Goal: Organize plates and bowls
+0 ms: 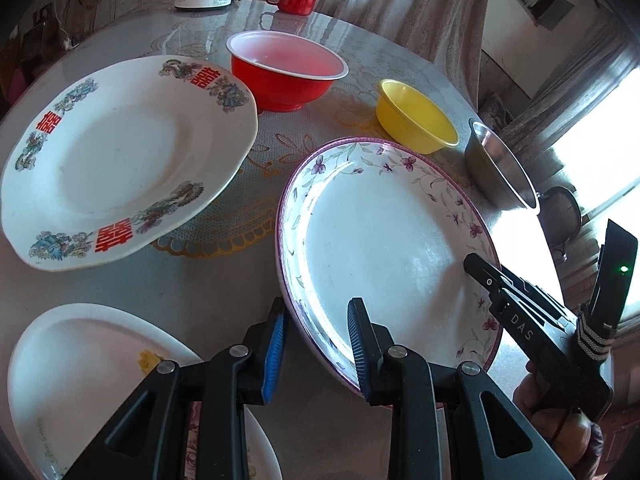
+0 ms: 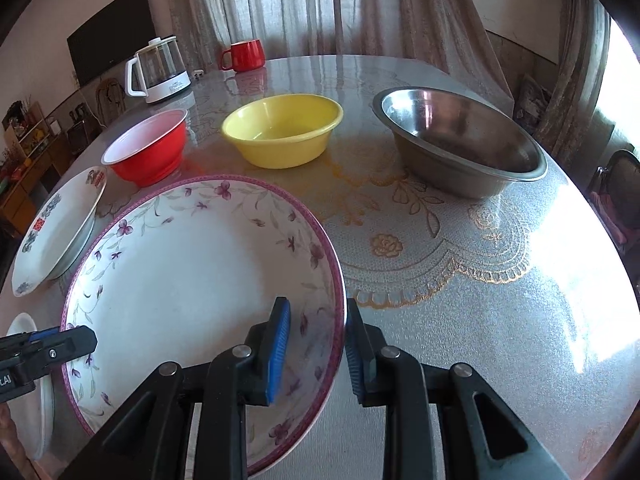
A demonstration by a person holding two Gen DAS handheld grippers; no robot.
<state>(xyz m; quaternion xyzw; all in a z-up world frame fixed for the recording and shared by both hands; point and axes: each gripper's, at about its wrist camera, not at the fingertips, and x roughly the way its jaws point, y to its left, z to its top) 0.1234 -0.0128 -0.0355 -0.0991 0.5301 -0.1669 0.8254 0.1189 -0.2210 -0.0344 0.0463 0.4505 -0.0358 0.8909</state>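
On the lace-patterned counter (image 2: 460, 280), you hold the purple-flowered plate (image 2: 192, 280) by opposite edges of its rim, apparently lifted and tilted, probably to stack it with the dragon-patterned plate (image 1: 120, 160) or the plain white plate (image 1: 80, 360) nearby. The steel bowl (image 2: 460, 148), red bowl (image 2: 148, 152) and yellow bowl (image 2: 280, 132) stand apart behind it, not yet nested. Your left gripper (image 1: 316, 344) and right gripper (image 2: 318, 352) each straddle the rim, fingers narrowly parted and clamped on it.
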